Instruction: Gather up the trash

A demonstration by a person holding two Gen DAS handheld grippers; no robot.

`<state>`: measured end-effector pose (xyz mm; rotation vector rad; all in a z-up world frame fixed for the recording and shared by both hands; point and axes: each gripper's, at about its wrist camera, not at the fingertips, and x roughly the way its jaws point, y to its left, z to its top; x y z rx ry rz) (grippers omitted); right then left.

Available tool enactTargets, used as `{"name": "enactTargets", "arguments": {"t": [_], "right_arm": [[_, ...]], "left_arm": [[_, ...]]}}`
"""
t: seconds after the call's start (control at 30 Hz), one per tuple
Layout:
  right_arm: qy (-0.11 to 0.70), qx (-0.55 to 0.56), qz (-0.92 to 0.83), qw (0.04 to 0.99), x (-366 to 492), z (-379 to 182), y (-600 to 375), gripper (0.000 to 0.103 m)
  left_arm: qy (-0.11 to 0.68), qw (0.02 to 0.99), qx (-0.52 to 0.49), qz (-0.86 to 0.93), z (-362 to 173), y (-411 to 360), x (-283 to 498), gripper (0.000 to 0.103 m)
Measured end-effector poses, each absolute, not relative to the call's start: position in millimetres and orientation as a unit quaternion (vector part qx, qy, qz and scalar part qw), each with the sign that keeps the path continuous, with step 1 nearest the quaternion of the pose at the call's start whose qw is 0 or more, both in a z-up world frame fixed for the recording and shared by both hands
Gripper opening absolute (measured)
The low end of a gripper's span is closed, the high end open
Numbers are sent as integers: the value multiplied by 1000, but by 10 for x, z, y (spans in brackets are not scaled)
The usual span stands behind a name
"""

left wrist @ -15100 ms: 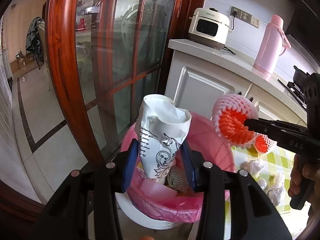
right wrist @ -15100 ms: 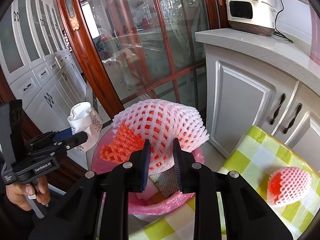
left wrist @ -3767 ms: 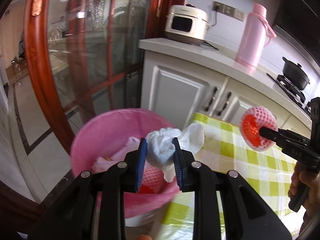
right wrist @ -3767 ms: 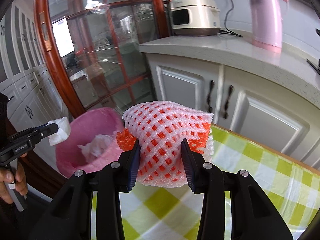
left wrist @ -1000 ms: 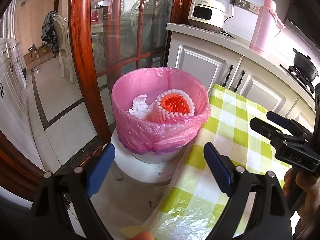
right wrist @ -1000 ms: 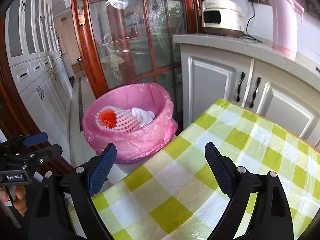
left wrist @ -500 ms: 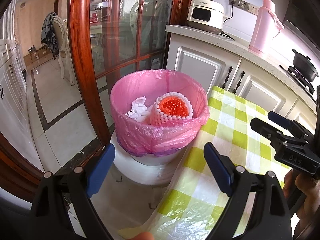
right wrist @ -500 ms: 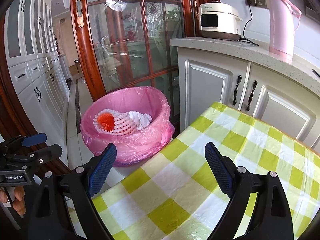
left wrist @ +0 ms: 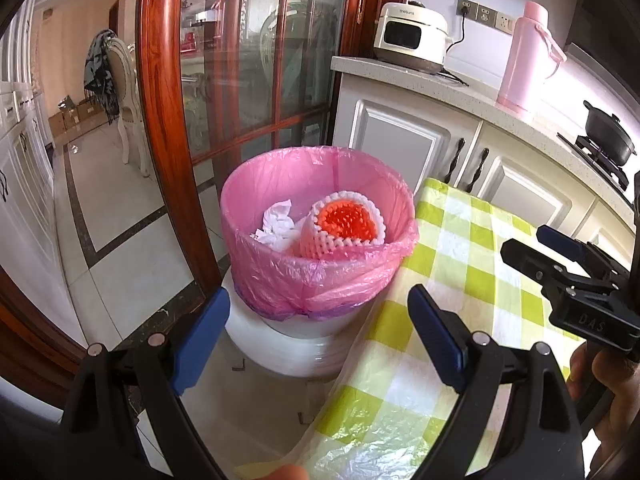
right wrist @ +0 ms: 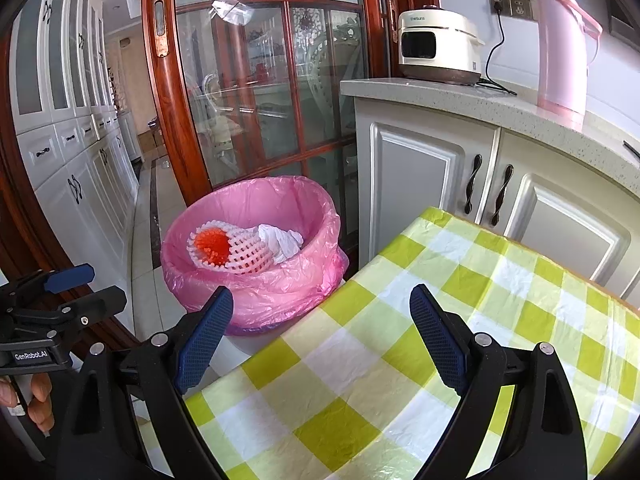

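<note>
A white bin with a pink liner (left wrist: 280, 276) stands on the floor beside the table, also in the right wrist view (right wrist: 276, 292). Inside lie a pink and orange foam fruit net (left wrist: 344, 224) (right wrist: 224, 252) and crumpled white tissue (left wrist: 276, 224) (right wrist: 280, 242). My left gripper (left wrist: 318, 334) is open and empty, held back from the bin near the table corner. My right gripper (right wrist: 320, 338) is open and empty over the green checked tablecloth (right wrist: 460, 320). Each gripper shows in the other's view: the right one (left wrist: 532, 248) and the left one (right wrist: 90, 284).
A red-framed glass door (left wrist: 168, 128) stands behind the bin. White cabinets (right wrist: 432, 184) carry a counter with a rice cooker (right wrist: 436, 48) and a pink thermos (right wrist: 560, 40). A black pot (left wrist: 608, 132) sits on the stove at far right. Tiled floor (left wrist: 100, 240) lies left.
Since a second ago both grippers stay open and drift slightly back from the bin. Earlier the left let go of tissue and the right let go of the foam net into the bin.
</note>
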<state>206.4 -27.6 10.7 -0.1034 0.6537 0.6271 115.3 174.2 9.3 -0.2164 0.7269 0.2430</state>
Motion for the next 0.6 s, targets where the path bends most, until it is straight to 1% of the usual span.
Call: {"name": "enactTargets", "arguments": {"t": [0.6], "right_arm": [[316,-48,303,898,2045,123,-292,85]], "left_arm": [[354,922,-104,118,98,1744,1147,88]]}}
